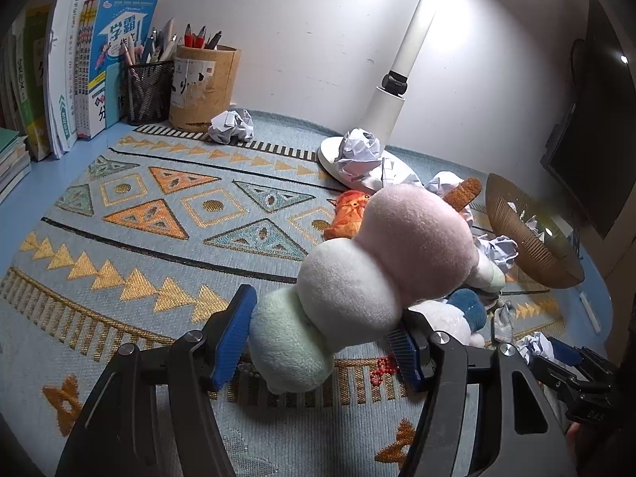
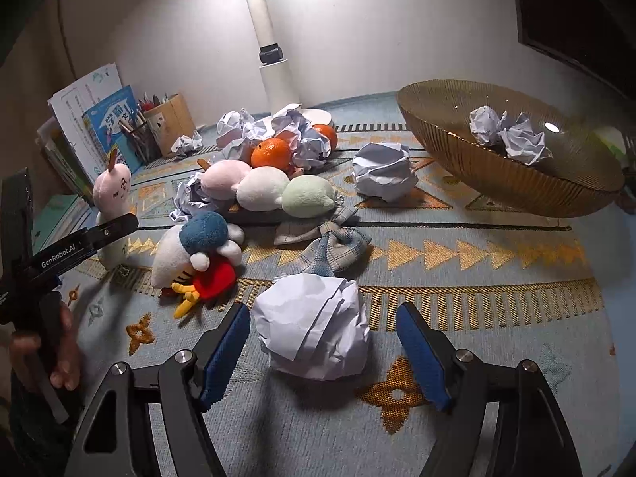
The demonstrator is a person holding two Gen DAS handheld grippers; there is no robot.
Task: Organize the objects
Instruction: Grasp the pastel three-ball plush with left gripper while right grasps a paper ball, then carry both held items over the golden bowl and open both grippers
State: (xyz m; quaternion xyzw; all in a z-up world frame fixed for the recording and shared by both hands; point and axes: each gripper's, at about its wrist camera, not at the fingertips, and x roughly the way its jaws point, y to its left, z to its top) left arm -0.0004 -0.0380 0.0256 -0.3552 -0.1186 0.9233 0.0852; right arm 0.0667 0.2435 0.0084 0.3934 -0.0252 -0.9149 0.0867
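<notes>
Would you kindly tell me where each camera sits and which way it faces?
Left wrist: on the left tongs, facing down across the patterned mat toward the books and wall; its tongs grip a three-ball plush.
Right wrist: on the right tongs, facing down the mat toward the amber bowl; its tongs stand open around a paper ball, and a hand holding the left tongs shows at left.
Shared: patterned mat, amber bowl, white lamp post, three-ball plush.

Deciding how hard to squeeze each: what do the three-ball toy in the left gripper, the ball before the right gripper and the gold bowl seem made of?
Three-ball toy: soft plush, fuzzy matte nap.
Paper ball: crumpled white paper, sharp creases.
Gold bowl: ribbed, glossy, see-through; probably tinted glass or plastic.
</notes>
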